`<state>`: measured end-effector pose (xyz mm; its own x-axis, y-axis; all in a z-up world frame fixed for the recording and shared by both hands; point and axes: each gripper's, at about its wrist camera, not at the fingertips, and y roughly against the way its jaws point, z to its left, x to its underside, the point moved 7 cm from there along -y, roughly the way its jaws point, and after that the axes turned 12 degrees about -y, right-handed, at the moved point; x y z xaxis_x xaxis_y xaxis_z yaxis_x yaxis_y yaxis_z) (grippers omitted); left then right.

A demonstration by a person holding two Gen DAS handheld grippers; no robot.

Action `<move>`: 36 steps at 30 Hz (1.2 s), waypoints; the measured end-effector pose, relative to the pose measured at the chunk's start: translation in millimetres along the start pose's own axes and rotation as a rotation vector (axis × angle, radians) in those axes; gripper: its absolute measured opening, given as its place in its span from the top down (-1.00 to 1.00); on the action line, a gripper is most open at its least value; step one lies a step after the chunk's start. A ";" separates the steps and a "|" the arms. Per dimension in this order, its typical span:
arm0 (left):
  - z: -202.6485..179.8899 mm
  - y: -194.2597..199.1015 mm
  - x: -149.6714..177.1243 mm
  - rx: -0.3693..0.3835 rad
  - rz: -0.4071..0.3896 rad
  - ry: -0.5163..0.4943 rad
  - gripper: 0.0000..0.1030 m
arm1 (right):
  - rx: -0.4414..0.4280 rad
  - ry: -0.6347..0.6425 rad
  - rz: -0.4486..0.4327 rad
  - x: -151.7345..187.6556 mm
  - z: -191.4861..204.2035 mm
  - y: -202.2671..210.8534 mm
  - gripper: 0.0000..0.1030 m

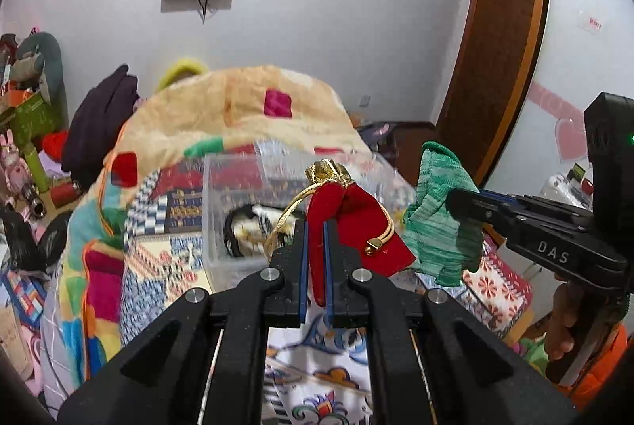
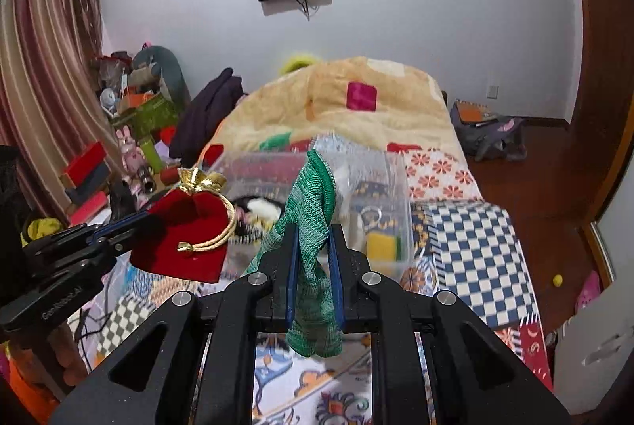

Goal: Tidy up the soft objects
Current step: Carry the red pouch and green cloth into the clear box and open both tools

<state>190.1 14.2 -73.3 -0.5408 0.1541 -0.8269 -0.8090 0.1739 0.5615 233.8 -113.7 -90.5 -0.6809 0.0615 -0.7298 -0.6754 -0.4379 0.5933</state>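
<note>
My left gripper [image 1: 316, 226] is shut on a red velvet pouch [image 1: 356, 226] with a gold drawstring and holds it in the air above the bed. The pouch also shows in the right wrist view [image 2: 186, 234], held by the left gripper [image 2: 142, 223]. My right gripper [image 2: 313, 230] is shut on a green knitted sock [image 2: 313, 246] that hangs down between its fingers. In the left wrist view the sock [image 1: 436, 223] hangs from the right gripper [image 1: 455, 203]. A clear plastic bin [image 2: 392, 195] stands on the bed just beyond both grippers and holds several soft items.
A patchwork bedspread [image 2: 475, 246] covers the bed, with a bunched yellow blanket [image 2: 356, 108] behind the bin. Clutter of boxes and toys [image 2: 134, 123] lies at the left. A backpack [image 2: 491, 135] sits on the wooden floor at the right.
</note>
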 end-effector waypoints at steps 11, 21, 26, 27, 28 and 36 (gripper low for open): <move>27.0 -34.9 -10.5 -0.041 0.012 0.035 0.89 | 0.078 0.041 -0.049 -27.1 -4.3 -20.7 0.75; 28.0 -84.3 9.7 -0.037 0.107 0.011 0.89 | 0.167 0.047 0.010 -20.3 -29.7 -57.6 0.75; 23.7 -95.6 15.6 -0.041 0.129 -0.025 0.89 | 0.188 0.042 0.069 -6.5 -39.1 -74.9 0.73; 23.4 -96.8 16.4 -0.040 0.133 -0.029 0.89 | 0.189 0.044 0.081 -3.7 -39.8 -77.0 0.72; 23.7 -97.6 16.9 -0.039 0.137 -0.031 0.89 | 0.191 0.046 0.089 -1.8 -40.3 -78.0 0.68; 28.0 -88.7 17.2 -0.025 0.128 0.010 0.56 | 0.178 0.013 0.120 -2.8 -44.9 -72.1 0.54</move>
<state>259.0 28.7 -136.4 -0.6421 0.1640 -0.7488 -0.7387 0.1288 0.6616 297.1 -122.6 -146.4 -0.7563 0.0065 -0.6542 -0.6302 -0.2756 0.7259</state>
